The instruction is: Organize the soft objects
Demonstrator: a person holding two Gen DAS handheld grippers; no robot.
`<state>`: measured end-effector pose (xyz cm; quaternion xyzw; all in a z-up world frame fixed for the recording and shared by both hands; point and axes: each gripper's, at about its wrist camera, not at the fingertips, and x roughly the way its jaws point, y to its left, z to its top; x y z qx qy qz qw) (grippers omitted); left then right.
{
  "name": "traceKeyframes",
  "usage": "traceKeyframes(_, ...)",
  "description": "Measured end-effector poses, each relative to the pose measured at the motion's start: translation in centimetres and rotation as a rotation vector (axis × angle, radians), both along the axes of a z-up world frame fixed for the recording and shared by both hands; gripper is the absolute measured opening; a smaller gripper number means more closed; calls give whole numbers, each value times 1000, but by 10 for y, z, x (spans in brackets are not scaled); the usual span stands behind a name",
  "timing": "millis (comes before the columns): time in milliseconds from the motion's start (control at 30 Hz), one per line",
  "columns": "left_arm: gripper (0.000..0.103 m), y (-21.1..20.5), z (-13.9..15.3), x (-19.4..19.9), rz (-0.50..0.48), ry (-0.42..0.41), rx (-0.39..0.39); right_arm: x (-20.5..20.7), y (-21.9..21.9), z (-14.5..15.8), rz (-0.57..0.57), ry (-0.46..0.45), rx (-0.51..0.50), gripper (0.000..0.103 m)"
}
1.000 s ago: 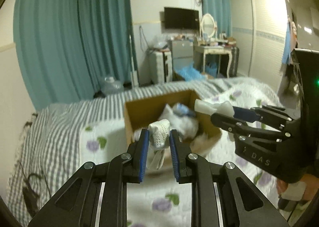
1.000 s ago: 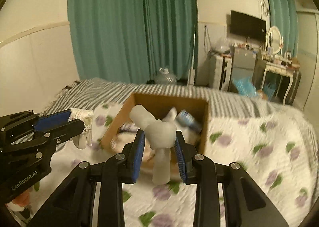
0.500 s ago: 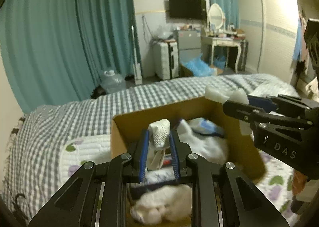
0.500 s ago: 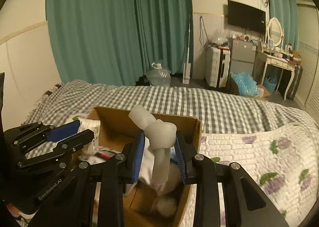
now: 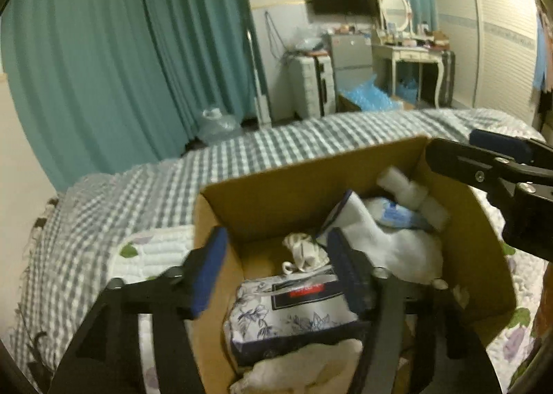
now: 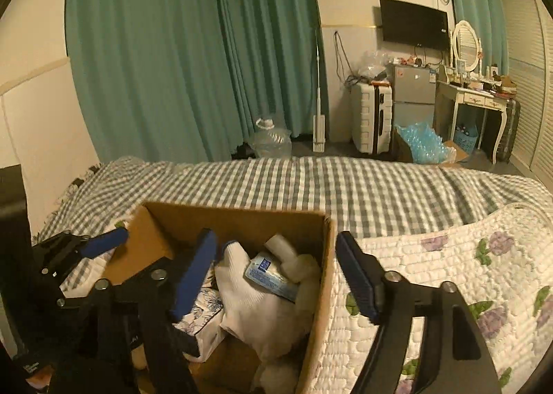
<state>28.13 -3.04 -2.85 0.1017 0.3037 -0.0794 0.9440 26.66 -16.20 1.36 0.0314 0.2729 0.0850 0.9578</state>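
An open cardboard box [image 5: 273, 193] [image 6: 328, 255] sits on the bed and holds several soft things. My left gripper [image 5: 276, 269] is open above the box's left half. The cream knitted sock [image 5: 304, 252] lies loose in the box between its fingers, beside a floral tissue pack [image 5: 293, 311]. My right gripper [image 6: 276, 276] is open over the box's right wall. The white knotted soft piece [image 5: 411, 193] [image 6: 290, 255] lies in the box by a white cloth [image 6: 249, 293] and a blue-labelled packet [image 6: 269, 273].
The bed has a grey checked blanket [image 6: 345, 186] and a white floral quilt [image 6: 449, 273]. Teal curtains [image 6: 172, 48], a water jug [image 6: 269, 138], a suitcase [image 6: 373, 121] and a dressing table [image 6: 477, 96] stand beyond the bed.
Both grippers moved down over the box and opened. The sock and the white knotted piece left the jaws and now lie in the box.
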Motion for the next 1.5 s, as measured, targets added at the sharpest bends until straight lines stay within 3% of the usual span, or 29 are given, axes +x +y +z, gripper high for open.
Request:
traceKeyframes(233,69,7,63,-41,20,-109,-25,-51,-7,59,-12,-77,-9,82)
traceKeyframes(333,71,13,106,-78,38,-230,-26,-81,-7,97,-18,-138,-24,87)
traceKeyframes(433,87,25,142,-111,38,-313,-65,-120,-6,140,-20,-210,-47,93)
traceKeyframes(533,91,41,178,-152,48,-420,-103,-154,-3,176,-24,-265,-68,102)
traceKeyframes(600,94,52,198,-178,48,-470,-128,-183,0,199,-17,-316,-76,103)
traceKeyframes(800,95,77,221,-243,72,-595,-142,-241,8,224,4,-379,-83,103)
traceKeyframes(933,97,89,210,-267,55,-622,-190,-274,8,210,-21,-425,-84,103)
traceKeyframes(1067,97,94,177,-264,44,-566,-241,-282,8,177,-7,-405,-60,103)
traceKeyframes(1233,97,96,112,-238,105,-449,-220,-271,10,108,2,-374,11,103)
traceKeyframes(1500,97,91,53,-219,90,-357,-167,-235,14,24,-60,-275,-12,103)
